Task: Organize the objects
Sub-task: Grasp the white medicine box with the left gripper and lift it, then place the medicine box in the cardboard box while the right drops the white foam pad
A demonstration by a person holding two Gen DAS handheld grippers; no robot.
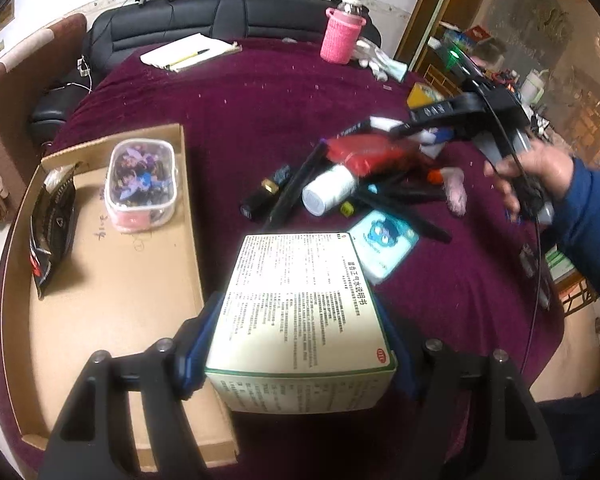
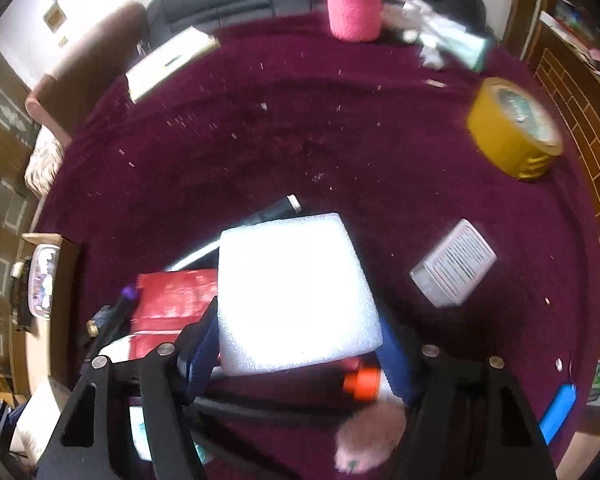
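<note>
Maroon plush tablecloth [image 1: 260, 92], with clutter piled mid-table beside a shallow brown cardboard tray [image 1: 112, 304].
Left gripper [image 1: 296, 344] pinches a cream, green-edged carton printed with dense black text [image 1: 300, 312], held just beside the tray; right gripper [image 2: 296, 344] clamps a plain white foam block [image 2: 296, 292] above the pile.

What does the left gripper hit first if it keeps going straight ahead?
Likely the blue cartoon card just past the box that the left gripper holds, then the cluttered pile with the white bottle. Height above the cloth is unclear.
</note>
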